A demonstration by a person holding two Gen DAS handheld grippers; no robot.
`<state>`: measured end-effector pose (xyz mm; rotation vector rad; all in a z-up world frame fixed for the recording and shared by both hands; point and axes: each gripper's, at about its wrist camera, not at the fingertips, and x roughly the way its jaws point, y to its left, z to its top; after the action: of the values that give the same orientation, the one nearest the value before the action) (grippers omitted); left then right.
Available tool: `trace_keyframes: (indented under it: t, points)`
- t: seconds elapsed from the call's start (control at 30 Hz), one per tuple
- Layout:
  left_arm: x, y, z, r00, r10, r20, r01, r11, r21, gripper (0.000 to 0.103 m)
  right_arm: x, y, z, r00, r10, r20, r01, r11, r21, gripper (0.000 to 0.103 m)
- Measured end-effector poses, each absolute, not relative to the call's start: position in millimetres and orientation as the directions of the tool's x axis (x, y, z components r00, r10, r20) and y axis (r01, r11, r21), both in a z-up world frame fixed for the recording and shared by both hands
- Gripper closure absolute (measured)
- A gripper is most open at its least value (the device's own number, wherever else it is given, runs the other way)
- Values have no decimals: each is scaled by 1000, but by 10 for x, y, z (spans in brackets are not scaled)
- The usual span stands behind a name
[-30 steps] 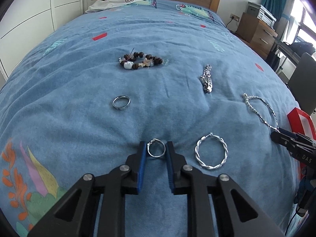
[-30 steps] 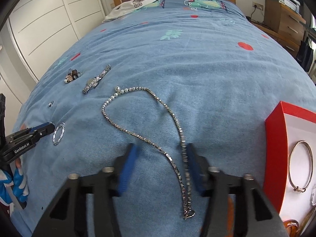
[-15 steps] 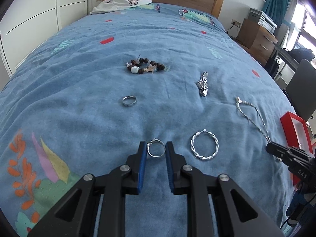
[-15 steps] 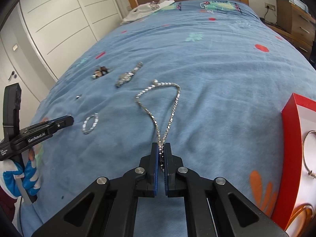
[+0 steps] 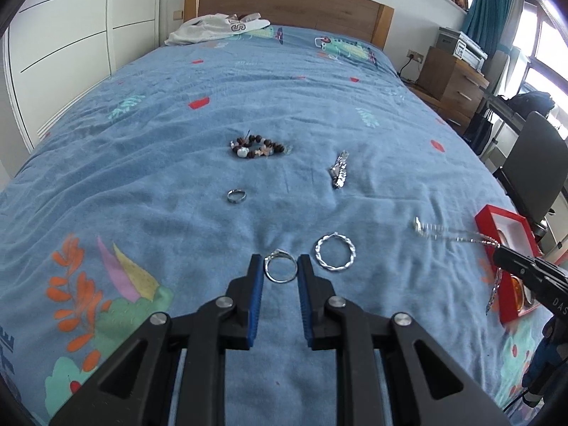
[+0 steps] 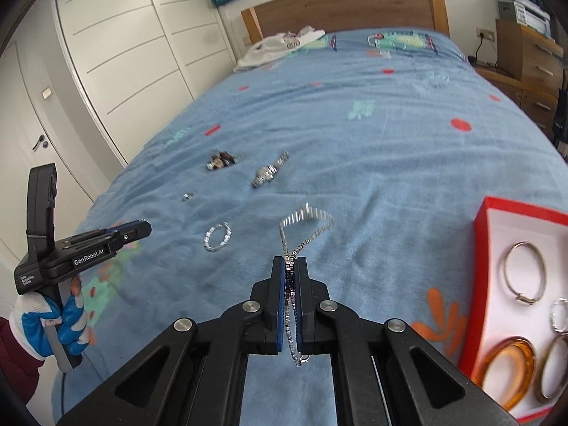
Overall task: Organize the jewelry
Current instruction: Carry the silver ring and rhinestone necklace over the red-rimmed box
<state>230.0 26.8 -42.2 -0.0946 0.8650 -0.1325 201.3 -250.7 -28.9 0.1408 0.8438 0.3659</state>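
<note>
bright daylight from the right-hand window (image 5: 546, 35); fisheye-bent dark corners, slight motion blur.

My silver chain (image 6: 305, 229) hangs doubled, lifted off the bedspread (image 6: 372, 163); a thin hoop (image 5: 280, 268) is lifted too. The twisted hoop (image 5: 335, 250), ring (image 5: 236, 196), watch (image 5: 339, 170) and bead bracelet (image 5: 256, 146) lie flat on it.

Bedroom, daylight. Bed (image 5: 149, 163) with blue patterned cover, wooden headboard (image 5: 284, 3), white garment (image 5: 216, 28) at its head-left corner. White wardrobe doors (image 6: 117, 53) left. Wooden drawer unit (image 5: 451, 85), teal curtain (image 5: 493, 3), window (image 5: 546, 49) and black chair (image 5: 532, 174) right.
</note>
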Motion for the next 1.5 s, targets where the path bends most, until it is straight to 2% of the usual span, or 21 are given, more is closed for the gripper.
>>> trace_keyframes:
  t: [0.9, 1.2, 1.5]
  points:
    - [985, -83, 592, 734, -251, -631, 201, 968, -152, 85, 543, -2827, 922, 772, 327, -545, -254, 945, 207, 98]
    - [896, -601, 725, 718, -316, -620, 286, 946, -151, 85, 308, -3240, 1039, 813, 276, -513, -195, 959, 206, 98]
    - [1104, -1490, 741, 658, -411, -631, 417, 897, -149, 85, 375, -3946, 1021, 836, 179, -519, -79, 975, 210, 98]
